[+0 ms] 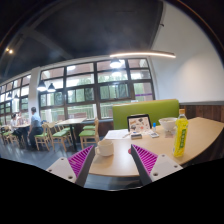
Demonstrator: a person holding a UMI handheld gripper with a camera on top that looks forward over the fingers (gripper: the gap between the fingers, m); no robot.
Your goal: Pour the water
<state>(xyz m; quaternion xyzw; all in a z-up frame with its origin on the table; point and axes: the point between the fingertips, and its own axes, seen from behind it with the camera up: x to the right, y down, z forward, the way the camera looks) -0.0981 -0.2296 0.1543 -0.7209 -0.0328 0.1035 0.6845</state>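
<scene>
Big cafe-style room here, dark ceiling with a long strip light [142, 55], a wall of tall windows [95, 88] at the back, and green-framed chairs [60, 136] around tables off to the left, where a person [36, 122] sits with their back mostly turned. Closer in there's a light wooden bench [200, 135] with a rounded edge and a green booth seat [143, 108] behind it. The hand-held gripper [113, 163] is held low and level, pointing straight across the bench top; the hand holding it isn't in view. Its fingers are spread wide apart, purple pads [81, 160] facing each other, and they've got nothing in them, not touching anything either as far as I can see. Just ahead of the left finger, roughly between the two, sits a small white cup [104, 148] on the bench. Off past the right finger, well to the side, stands a bottle [181, 134] with a yellow-green label, upright near the bench edge. Further back there's a clear glass [167, 126], a small framed sign [139, 122] standing up, and some papers [118, 134] lying flat. Nothing sits between the fingers and the cup.
</scene>
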